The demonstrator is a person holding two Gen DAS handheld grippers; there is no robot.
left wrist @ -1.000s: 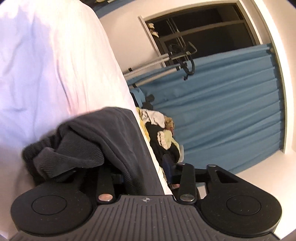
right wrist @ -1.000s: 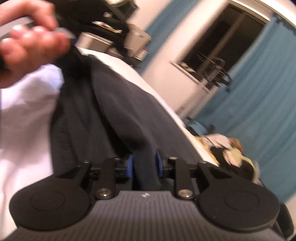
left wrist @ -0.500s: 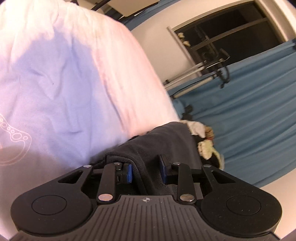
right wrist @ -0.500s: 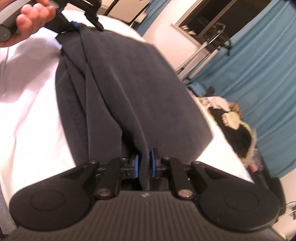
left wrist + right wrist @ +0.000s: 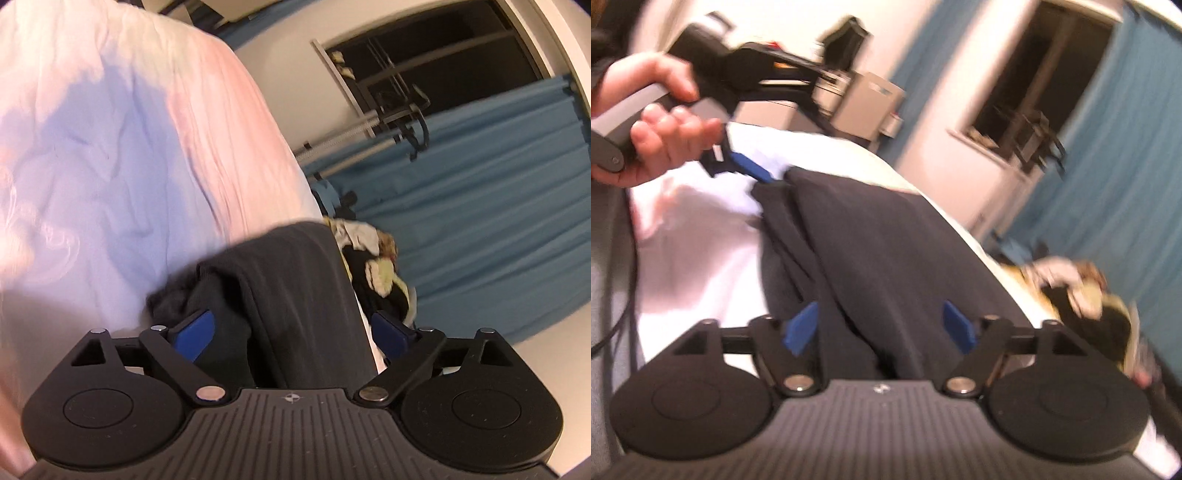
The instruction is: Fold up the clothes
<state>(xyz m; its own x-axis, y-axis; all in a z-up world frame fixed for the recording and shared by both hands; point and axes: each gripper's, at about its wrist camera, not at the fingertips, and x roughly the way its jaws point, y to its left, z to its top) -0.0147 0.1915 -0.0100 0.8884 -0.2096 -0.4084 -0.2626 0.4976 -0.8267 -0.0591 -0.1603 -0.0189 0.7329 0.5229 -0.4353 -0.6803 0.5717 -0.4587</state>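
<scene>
Left wrist view: L gripper (image 5: 291, 332) spread wide, blue pads (image 5: 194, 332) apart on either side of a dark garment (image 5: 295, 280), which runs between them but isn't pinched. Garment lies on a white sheet (image 5: 110, 166), bunched at its near-left end.

Right wrist view: R gripper (image 5: 881, 326) also released, pads (image 5: 801, 326) wide, garment (image 5: 886, 251) passing between w/o contact I can confirm. At the far end a hand (image 5: 661, 129) holds the L gripper, its blue tip at the garment's far corner. So cloth lies long and narrow on the sheet, layered lengthwise, spanning from one gripper to the other.

Handling (judgement): soft knit, light, limp, no stiffness, will sag and drape when lifted. Not slippery, not fragile. Layers may slide apart if only the top ply is caught. Best hold: at end corners/edge, pinching all plies together, one gripper per end, kept taut.

Fits either a mid-fold lay-down or a fold just set and let go; can't say which.

Hard to read:
- R view motion-blurred; layer count unclear.
- Near end of garment hidden under both gripper bodies.
- Garment type (shirt/trousers) unknown.
- Clothes pile (image 5: 373, 266) beyond sheet edge, by blue curtain (image 5: 480, 203); items indistinct.
</scene>
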